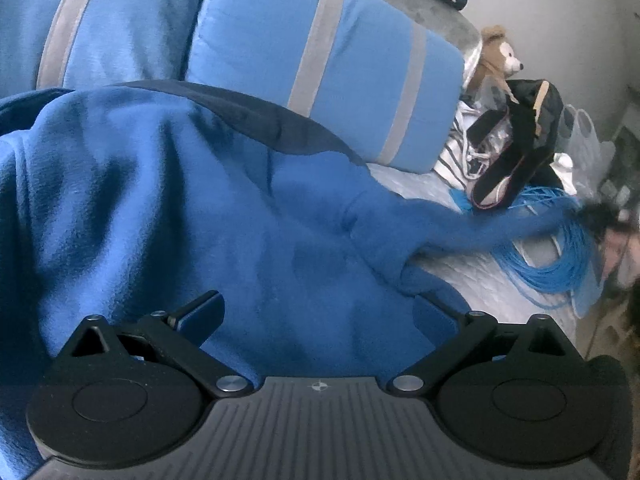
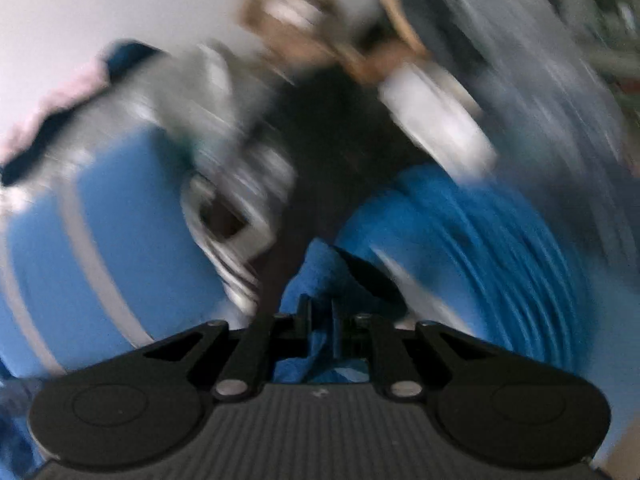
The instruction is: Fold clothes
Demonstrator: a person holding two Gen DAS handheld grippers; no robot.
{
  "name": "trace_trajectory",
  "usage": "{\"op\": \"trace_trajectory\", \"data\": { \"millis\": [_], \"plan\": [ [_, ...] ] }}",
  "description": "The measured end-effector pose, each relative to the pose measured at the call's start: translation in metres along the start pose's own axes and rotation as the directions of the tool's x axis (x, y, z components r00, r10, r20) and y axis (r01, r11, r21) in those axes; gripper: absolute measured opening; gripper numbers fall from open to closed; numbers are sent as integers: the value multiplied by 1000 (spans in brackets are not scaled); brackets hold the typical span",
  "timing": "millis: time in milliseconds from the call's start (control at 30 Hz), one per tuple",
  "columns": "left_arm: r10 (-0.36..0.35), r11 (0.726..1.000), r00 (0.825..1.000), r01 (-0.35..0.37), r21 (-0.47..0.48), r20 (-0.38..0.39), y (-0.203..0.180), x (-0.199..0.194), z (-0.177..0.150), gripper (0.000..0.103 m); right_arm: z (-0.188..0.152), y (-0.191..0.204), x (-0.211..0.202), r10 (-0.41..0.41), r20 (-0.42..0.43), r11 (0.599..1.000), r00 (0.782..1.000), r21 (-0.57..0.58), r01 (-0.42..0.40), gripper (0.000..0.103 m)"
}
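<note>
Left gripper [image 1: 320,312] spread wide over the blue sweatshirt [image 1: 180,208] — right gripper [image 2: 320,312] pinching it.

The bed [image 1: 472,280] has a pale quilted cover. Lying directly on it: a blue fleece garment [image 1: 180,208], two blue pillows with grey stripes [image 1: 340,76], a coiled blue cable [image 1: 560,264], and piled bags [image 1: 520,148].
</note>
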State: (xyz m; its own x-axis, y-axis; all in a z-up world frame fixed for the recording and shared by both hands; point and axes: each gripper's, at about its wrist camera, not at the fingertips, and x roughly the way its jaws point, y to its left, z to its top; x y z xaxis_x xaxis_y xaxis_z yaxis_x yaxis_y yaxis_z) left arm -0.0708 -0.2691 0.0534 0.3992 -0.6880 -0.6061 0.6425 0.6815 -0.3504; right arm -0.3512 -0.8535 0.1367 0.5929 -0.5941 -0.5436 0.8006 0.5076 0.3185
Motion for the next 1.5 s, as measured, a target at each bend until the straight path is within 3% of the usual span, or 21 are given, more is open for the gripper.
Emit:
{"op": "trace_trajectory", "data": {
  "millis": [167, 467, 500, 533, 567, 633, 700, 767, 833, 1033, 1267, 1367, 1500],
  "plan": [
    [17, 1000, 1000, -17, 8, -16, -2, 6, -3, 103, -49, -48, 6, -52, -51, 992, 997, 109, 58, 10],
    [53, 999, 998, -52, 12, -27, 4, 9, -7, 103, -65, -44, -3, -112, -89, 992, 990, 41, 116, 11],
    [51, 999, 998, -51, 11, -25, 3, 9, -7, 103, -65, -44, -4, -118, -94, 992, 989, 42, 122, 17],
    [49, 999, 999, -49, 10, -23, 3, 8, -7, 103, -65, -43, -5, -128, -101, 990, 987, 39, 132, 37],
    [47, 999, 999, -47, 10, -20, 3, 7, -6, 103, -65, -44, -8, -141, -106, 989, 984, 33, 145, 42],
    [44, 999, 999, -44, 10, -14, 3, 5, -6, 103, -63, -42, -17, -177, -94, 984, 980, 8, 178, 73],
    [40, 999, 999, -40, 10, -8, 3, 3, -5, 103, -57, -35, -30, -178, -49, 984, 983, -18, 177, 90],
    [40, 999, 999, -40, 9, 1, 2, 1, -4, 103, -51, -25, -44, -173, -4, 984, 985, -49, 173, 93],
    [43, 999, 999, -43, 7, 16, 1, -1, -3, 103, -45, -11, -57, -159, 24, 984, 987, -79, 161, 103],
    [21, 1000, 998, -22, 2, 65, 2, -12, -1, 103, -32, 40, -97, -71, 73, 987, 995, -139, 80, 103],
    [33, 999, 991, -35, 17, 133, 7, -39, -5, 103, -27, 128, -151, 57, 81, 969, 995, -243, -36, 103],
    [40, 999, 988, -42, 8, 151, 11, -50, -6, 103, -33, 166, -178, 129, 58, 954, 990, -280, -107, 103],
    [42, 999, 987, -39, -18, 153, 20, -57, -7, 103, -43, 217, -200, 239, -48, 900, 970, -365, -239, 103]
  ]
}}
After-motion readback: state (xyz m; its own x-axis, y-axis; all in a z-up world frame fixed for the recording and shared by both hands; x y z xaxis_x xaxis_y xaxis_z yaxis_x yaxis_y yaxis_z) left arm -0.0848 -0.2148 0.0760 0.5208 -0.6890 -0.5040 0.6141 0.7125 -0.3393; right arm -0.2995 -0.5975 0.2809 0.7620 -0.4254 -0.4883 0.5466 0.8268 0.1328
